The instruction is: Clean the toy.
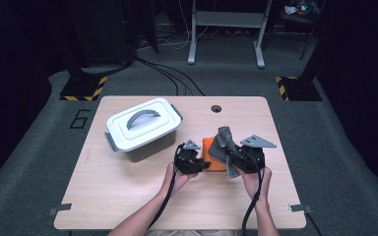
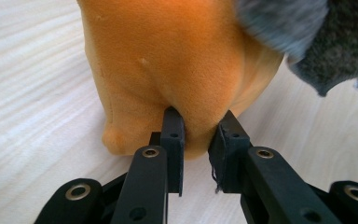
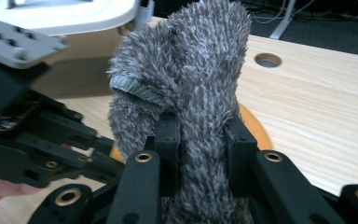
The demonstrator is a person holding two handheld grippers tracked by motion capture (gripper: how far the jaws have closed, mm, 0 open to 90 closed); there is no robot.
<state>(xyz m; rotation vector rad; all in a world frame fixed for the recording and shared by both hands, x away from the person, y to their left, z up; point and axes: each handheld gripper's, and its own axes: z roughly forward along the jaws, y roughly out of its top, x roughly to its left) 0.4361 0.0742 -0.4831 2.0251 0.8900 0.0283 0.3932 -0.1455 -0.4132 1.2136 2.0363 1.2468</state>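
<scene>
An orange soft cloth lies bunched on the wooden table, right of centre. My left gripper is at its left edge, its jaws pinched on a fold of the orange fabric. A grey fuzzy cloth rises above the orange one, and my right gripper is shut on its lower part, holding it upright. A corner of the grey cloth shows in the left gripper view, at the top right.
A white lidded storage box with a grey handle stands at the table's left back. A round cable hole sits near the far edge. Floor cables and a desk frame lie beyond the table.
</scene>
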